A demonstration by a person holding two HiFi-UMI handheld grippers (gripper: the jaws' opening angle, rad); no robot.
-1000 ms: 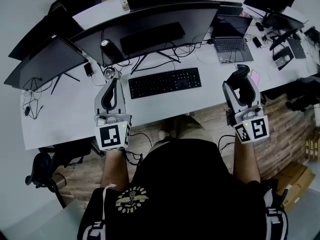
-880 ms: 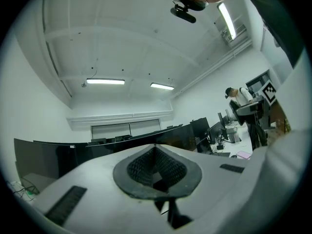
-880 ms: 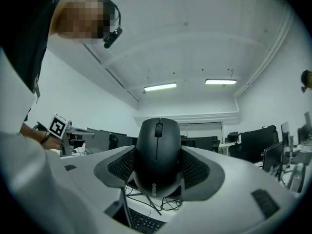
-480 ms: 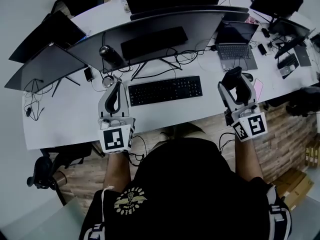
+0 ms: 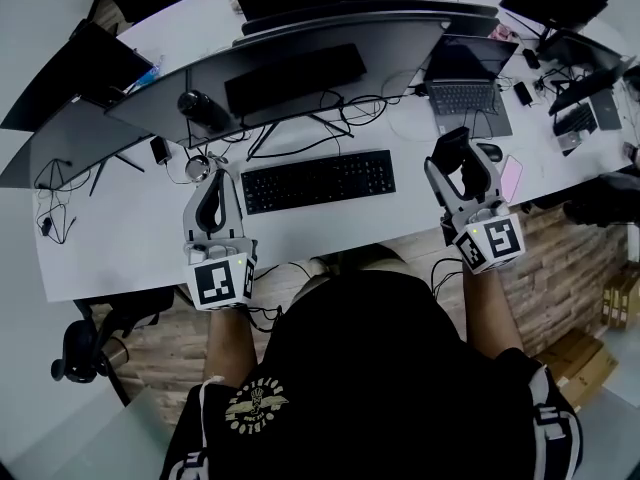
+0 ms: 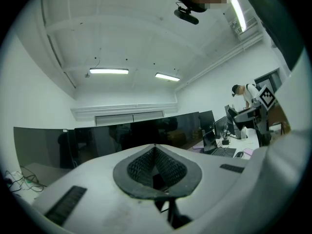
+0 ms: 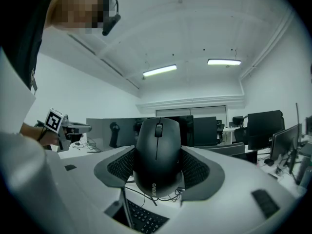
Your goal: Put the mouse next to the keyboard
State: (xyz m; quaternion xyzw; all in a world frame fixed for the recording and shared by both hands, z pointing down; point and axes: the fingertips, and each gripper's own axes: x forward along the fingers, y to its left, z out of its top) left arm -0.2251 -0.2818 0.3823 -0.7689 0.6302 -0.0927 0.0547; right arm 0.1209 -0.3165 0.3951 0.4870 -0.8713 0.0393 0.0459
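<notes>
The black keyboard (image 5: 318, 180) lies on the white desk (image 5: 120, 238) in front of a wide curved monitor. My right gripper (image 5: 453, 156) hovers over the desk just right of the keyboard, shut on a black mouse (image 5: 455, 140). In the right gripper view the mouse (image 7: 157, 155) fills the gap between the jaws of the right gripper (image 7: 157, 167), and the keyboard's keys (image 7: 146, 219) show below it. At the keyboard's left end my left gripper (image 5: 215, 178) is shut and holds nothing. The left gripper (image 6: 155, 165) points up at dark monitors.
The curved monitor (image 5: 300, 58) and its stand with tangled cables (image 5: 300, 123) stand behind the keyboard. A laptop (image 5: 465, 83), a small dark object (image 5: 490, 151) and a pink phone (image 5: 510, 178) sit at the right. A black cylinder (image 5: 200, 110) stands at the back left.
My right gripper has carried the mouse left and forward, closer to the keyboard's right end. The left gripper has stayed beside the keyboard's left end.
</notes>
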